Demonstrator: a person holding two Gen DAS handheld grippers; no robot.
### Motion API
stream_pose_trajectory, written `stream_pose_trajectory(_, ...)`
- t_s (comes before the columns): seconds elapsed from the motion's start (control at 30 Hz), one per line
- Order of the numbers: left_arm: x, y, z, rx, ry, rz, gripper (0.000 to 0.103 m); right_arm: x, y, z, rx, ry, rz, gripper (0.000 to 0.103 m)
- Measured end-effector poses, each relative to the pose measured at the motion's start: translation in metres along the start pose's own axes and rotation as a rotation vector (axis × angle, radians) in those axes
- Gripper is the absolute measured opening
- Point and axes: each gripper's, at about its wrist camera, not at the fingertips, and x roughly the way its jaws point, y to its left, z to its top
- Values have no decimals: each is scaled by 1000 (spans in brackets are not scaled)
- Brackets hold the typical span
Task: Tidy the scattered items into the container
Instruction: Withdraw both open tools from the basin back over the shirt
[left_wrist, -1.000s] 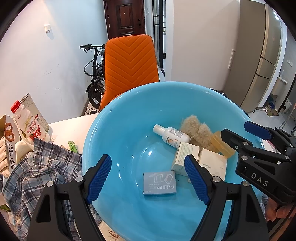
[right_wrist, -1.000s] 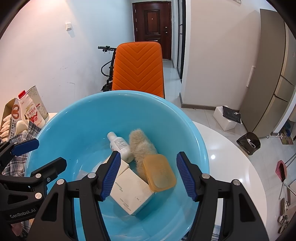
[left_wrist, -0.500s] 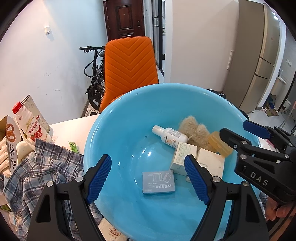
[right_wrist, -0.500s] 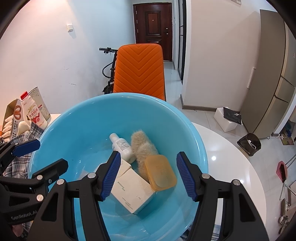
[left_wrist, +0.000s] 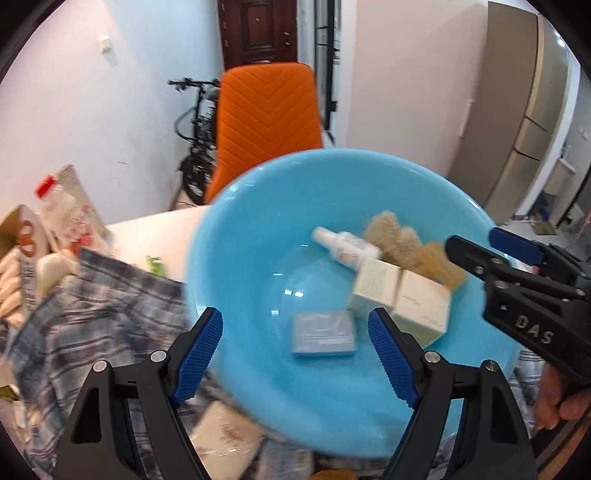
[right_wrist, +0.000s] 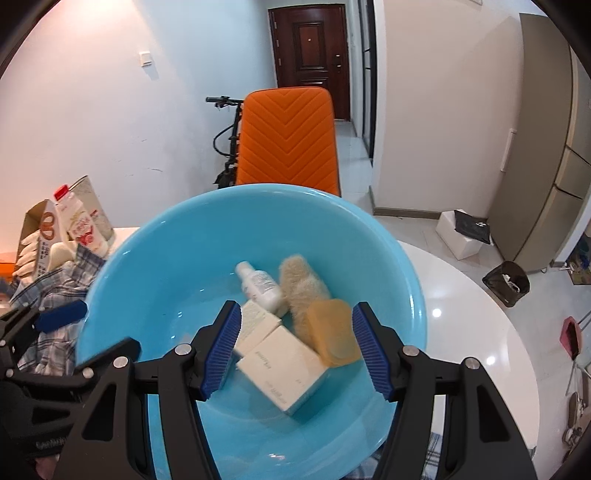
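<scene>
The left tool (left_wrist: 295, 354) has swung left, off the basin (left_wrist: 236, 229).

White table (right_wrist: 461, 295) carries a blue basin (right_wrist: 155, 251), plaid cloth (left_wrist: 92, 306), and milk bottle (right_wrist: 83, 225) at left.

A lived-in home: a dark wooden front door (right_wrist: 309, 59) closes a hallway, a bicycle (right_wrist: 227, 140) leans on the wall behind an orange chair (right_wrist: 288, 140), a tall fridge (right_wrist: 546, 158) stands right, and milk bottle (right_wrist: 83, 225) and plaid shirt (left_wrist: 96, 314) (rumpled) clutter the white worktop (right_wrist: 461, 317).
</scene>
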Motion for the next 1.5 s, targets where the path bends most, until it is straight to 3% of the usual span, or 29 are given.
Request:
stream_pose_trajectory(0.33,-44,7,-20,-18,-31,-35,83,-46,12,-7,-40,-38,-28,62)
stream_pose_trajectory(0.7,-79,5,-56,-11,-51,-40,83,-94,23,-43,-79,-68,-26,62)
stream_pose_trajectory(1.03,-105,1,-103,18,-46,-44,83,-132,37,-79,-99,-78,48,62)
stream_pose_trajectory(1.5,-147,-5,-156,57,-105,-69,83,-166,53,-135,-92,-101,133,62)
